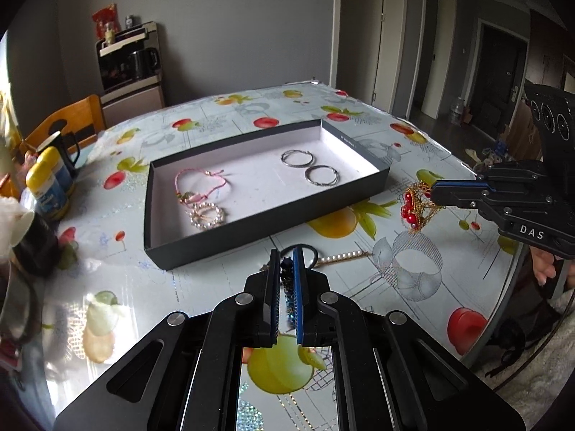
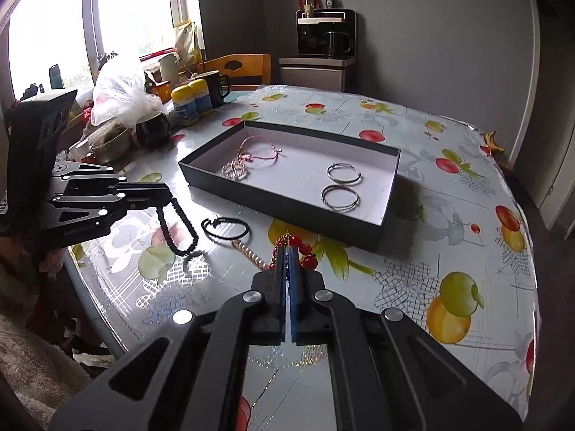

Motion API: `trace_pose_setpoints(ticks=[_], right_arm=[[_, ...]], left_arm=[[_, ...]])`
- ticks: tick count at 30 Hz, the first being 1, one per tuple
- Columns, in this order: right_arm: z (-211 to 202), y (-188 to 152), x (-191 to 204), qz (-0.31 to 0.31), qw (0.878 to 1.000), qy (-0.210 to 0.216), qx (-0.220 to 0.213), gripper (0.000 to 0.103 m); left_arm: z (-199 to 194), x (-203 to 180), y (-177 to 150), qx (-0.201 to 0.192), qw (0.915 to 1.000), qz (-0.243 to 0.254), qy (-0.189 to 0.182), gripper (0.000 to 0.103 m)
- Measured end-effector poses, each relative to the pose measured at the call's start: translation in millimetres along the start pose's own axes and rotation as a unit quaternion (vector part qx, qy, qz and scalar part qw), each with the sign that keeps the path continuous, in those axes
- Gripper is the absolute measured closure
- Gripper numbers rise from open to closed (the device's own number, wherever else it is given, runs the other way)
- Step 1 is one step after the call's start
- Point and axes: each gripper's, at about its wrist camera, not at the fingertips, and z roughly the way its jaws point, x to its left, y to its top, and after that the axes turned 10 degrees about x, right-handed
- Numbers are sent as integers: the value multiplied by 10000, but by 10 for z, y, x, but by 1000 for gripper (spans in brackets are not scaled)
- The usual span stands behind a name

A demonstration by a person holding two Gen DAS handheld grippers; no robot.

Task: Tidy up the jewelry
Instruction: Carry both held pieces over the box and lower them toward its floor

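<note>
A dark shallow box with a white inside lies on the table. In it are a pink cord bracelet, a pearl ring piece and two silver hoops. My left gripper is shut on a black bead bracelet, which hangs above the table. My right gripper is shut on a red-and-gold bead piece, right of the box. A black hair tie and a pearl hair clip lie in front of the box.
Mugs, yellow-capped jars, a bowl and a plastic bag crowd the table's window side. A wooden chair and an appliance cabinet stand beyond. The table edge curves close to both grippers.
</note>
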Motion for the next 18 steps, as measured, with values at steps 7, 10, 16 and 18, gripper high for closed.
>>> trace_pose_setpoints(ticks=[7,10,16,18], right_arm=[[14,448,-152,2,9995,-47,-321,102],[88,668,-227,49,9991,-71,-407,102],[400,1039,-368,178,9991,-81,-375,102],[537,1129,-408,239,9991,-68,-332,102]], left_arm=[[-180,148,390,-327,9991,159,219,96],[-137,227,620,-349,9989,211,231,96],[240,237,1007,-141,9991,370,175,96],[401,217,1085,-56,9988,421,242,96]])
